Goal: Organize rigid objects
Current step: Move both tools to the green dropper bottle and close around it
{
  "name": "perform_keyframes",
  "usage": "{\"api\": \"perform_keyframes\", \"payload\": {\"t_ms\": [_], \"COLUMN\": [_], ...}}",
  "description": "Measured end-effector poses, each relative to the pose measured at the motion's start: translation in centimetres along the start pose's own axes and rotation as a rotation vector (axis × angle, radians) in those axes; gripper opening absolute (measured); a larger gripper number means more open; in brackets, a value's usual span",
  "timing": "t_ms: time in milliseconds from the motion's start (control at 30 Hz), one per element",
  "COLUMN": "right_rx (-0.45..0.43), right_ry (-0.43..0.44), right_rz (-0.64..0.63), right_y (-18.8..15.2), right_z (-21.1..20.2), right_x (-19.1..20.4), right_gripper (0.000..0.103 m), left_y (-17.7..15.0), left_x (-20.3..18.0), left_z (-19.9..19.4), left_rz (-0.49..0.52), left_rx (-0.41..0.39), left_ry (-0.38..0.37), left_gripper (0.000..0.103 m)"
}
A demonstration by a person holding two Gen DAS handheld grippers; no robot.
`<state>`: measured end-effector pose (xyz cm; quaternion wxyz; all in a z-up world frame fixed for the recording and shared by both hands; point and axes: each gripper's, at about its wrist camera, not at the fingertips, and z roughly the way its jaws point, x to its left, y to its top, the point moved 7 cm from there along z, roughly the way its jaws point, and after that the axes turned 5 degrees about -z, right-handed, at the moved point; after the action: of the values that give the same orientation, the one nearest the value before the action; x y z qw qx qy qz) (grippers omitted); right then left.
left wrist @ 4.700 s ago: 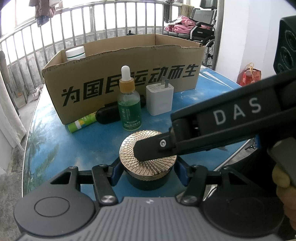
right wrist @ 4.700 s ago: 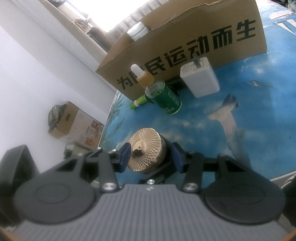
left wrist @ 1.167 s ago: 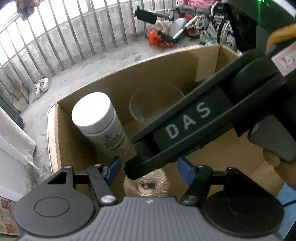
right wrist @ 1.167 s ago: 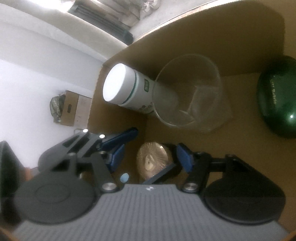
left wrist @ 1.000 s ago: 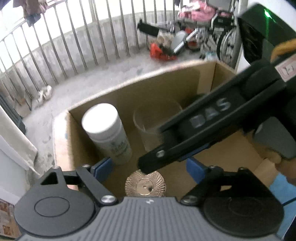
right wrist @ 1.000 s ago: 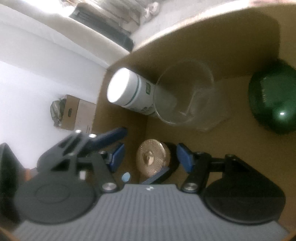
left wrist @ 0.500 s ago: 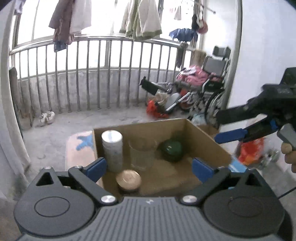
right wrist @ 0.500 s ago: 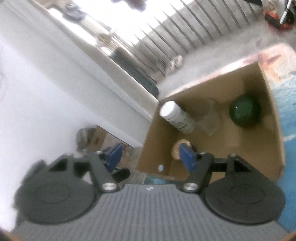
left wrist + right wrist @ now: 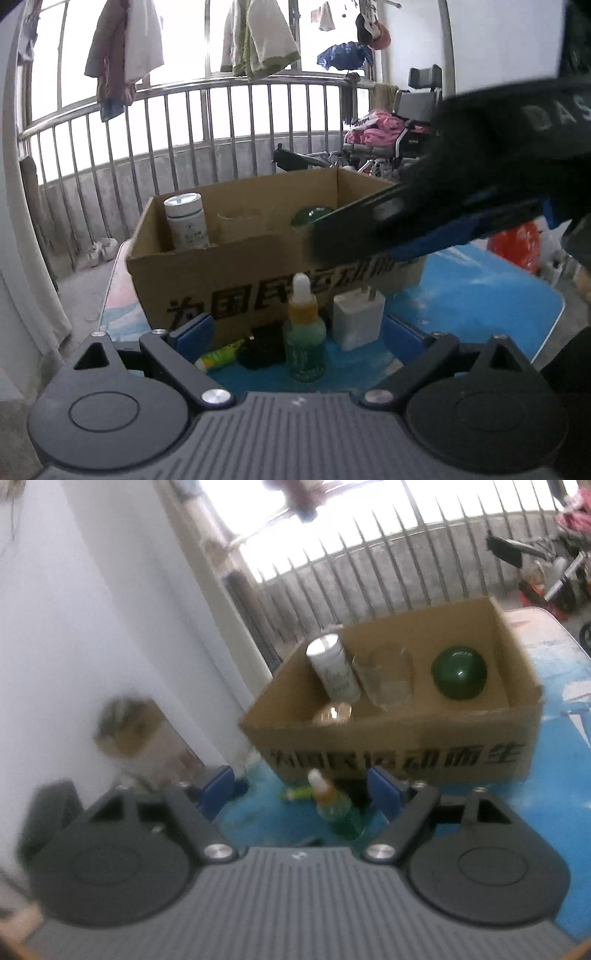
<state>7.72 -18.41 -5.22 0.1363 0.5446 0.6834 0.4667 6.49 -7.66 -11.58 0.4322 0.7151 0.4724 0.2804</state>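
My left gripper [image 9: 299, 332] has its jaws wide apart, and they have just been closing a little after opening; nothing is pressed between the blue pads [image 9: 195, 330]. Seen past these jaws, the green dropper bottle [image 9: 304, 339] stands upright on the blue table [image 9: 480, 306], with the white charger block [image 9: 356, 317] just beside it on the right and a dark small thing [image 9: 262, 350] and a yellow-green tube [image 9: 219, 356] lying on its left. Behind them is the cardboard box [image 9: 236, 273], open at the top, with black printed characters on its front wall. My right gripper [image 9: 303, 786] also has its jaws apart, and they have just been opening; nothing is held between them. In the right wrist view, which is blurred, the dropper bottle stands on the table in front of these jaws, and the box stands behind it. Inside the box I see the gold-lidded jar [image 9: 332, 712] near the front left corner, the white bottle [image 9: 332, 668] just behind it, the clear glass cup [image 9: 386, 675] beside the bottle, and the dark green round case [image 9: 459, 677] more to the right, apart from the cup. In the left wrist view my right gripper crosses the picture from the right as a dark blurred bar, in front of the box's right part. A metal railing [image 9: 184, 129] with hanging clothes stands behind the table.
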Motion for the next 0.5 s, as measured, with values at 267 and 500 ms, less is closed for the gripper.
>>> {"api": "perform_keyframes", "payload": {"t_ms": [267,500], "right_rx": [0.033,0.074], "right_ry": [-0.065,-0.079], "right_rz": [-0.196,-0.189], "right_y": [-0.6,-0.3], "right_z": [5.0,6.6], "right_x": [2.2,0.9], "right_gripper": [0.063,0.048], "left_y": [-1.3,-1.6], "left_x": [0.0,0.4], "left_z": [1.8,2.9], "left_rz": [-0.034,-0.036], "left_rx": [0.011,0.026], "left_ry": [-0.019,-0.041], "left_gripper": [0.074,0.057]}}
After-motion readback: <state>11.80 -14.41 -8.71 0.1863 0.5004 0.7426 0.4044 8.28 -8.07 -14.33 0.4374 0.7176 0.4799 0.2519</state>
